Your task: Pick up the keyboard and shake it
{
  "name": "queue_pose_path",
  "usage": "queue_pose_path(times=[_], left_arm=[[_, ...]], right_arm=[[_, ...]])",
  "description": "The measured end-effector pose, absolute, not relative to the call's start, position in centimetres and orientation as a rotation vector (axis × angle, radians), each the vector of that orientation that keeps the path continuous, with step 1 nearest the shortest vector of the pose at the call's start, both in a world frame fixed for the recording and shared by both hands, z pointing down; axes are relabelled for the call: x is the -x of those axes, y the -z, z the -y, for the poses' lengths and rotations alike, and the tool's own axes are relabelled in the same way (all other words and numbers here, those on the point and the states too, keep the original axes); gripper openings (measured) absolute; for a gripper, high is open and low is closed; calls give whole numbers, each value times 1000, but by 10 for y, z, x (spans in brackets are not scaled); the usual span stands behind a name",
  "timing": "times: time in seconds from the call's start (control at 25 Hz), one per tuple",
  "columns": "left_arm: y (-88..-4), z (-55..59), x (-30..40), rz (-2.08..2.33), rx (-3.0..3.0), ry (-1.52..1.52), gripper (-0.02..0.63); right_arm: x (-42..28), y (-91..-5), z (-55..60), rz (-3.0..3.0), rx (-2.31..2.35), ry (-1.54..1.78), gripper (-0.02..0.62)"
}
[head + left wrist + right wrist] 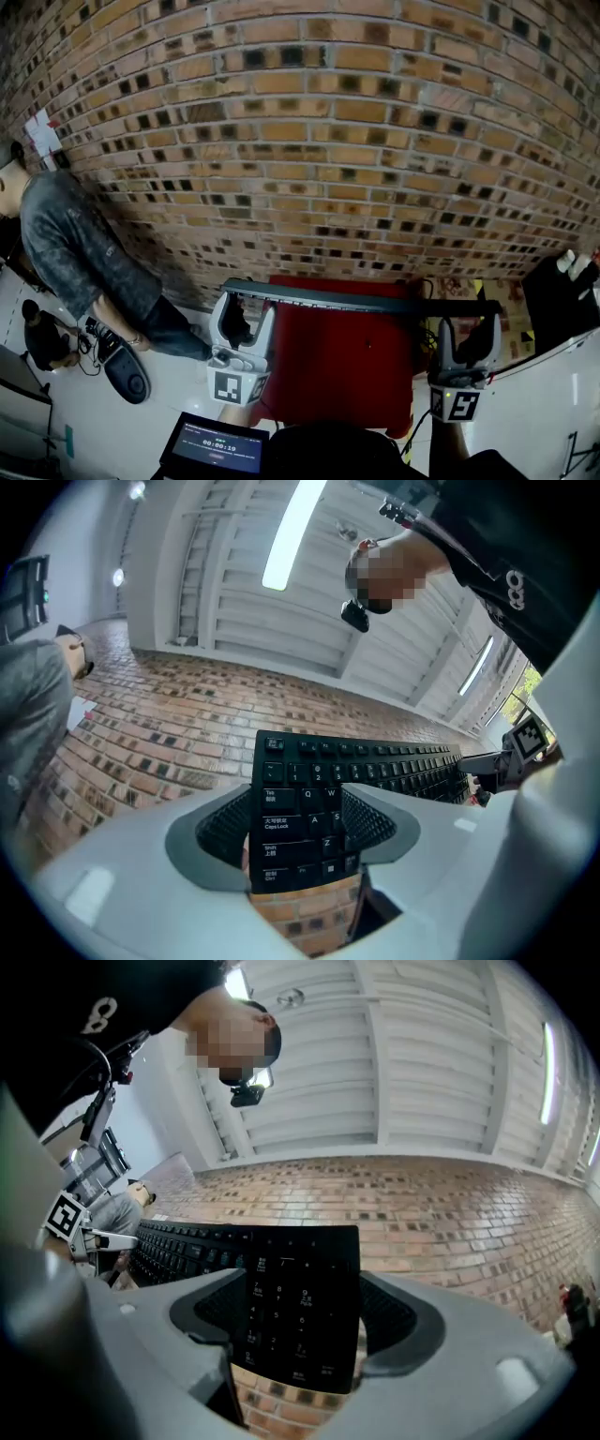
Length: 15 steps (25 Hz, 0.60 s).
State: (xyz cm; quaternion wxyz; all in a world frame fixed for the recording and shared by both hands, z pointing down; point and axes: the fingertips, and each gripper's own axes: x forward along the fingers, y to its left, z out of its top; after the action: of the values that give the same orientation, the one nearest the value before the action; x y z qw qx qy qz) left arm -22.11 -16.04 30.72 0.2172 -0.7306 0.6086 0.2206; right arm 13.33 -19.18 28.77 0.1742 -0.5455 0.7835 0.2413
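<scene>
Across the lower middle of the head view, the black keyboard is up in the air, seen pretty much edge-on and sitting a touch lower toward the right of the frame. It's clear of the red bench below it, and the brick wall fills the whole upper part of the frame. The left tool has the keyboard's left end. In the left gripper view both jaws are clamped onto the end with the Tab, Caps Lock, Q and A keys, and the rest of the board runs off toward the right of that frame. The right tool has the other end. In the right gripper view its jaws are pinching the number-pad end, with the key rows stretching off to the left. So both tools are closed on the keyboard, one at each end. At the left edge of the head view, a person in a grey shirt is leaning over. At the bottom edge, a small dark screen sits just left of centre.
</scene>
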Motion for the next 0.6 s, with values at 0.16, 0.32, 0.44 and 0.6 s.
queue_pose_path(times=[0.16,0.32,0.44,0.6], left_arm=[[-363,162,212,-1774,2160,-485,304],[-416,155,205,-1851,2246,-337,298],[-447,151,197,-1877,2309,-234,296],[-463,152,194,-1909,2332,-206,293]], right_arm=[[-139,-337,194,-2321,1629,-539,351],[-145,-384,192,-2413,1685,-427,351],[-153,-412,188,-2470,1737,-349,351],[-156,-430,188,-2489,1751,-306,350]])
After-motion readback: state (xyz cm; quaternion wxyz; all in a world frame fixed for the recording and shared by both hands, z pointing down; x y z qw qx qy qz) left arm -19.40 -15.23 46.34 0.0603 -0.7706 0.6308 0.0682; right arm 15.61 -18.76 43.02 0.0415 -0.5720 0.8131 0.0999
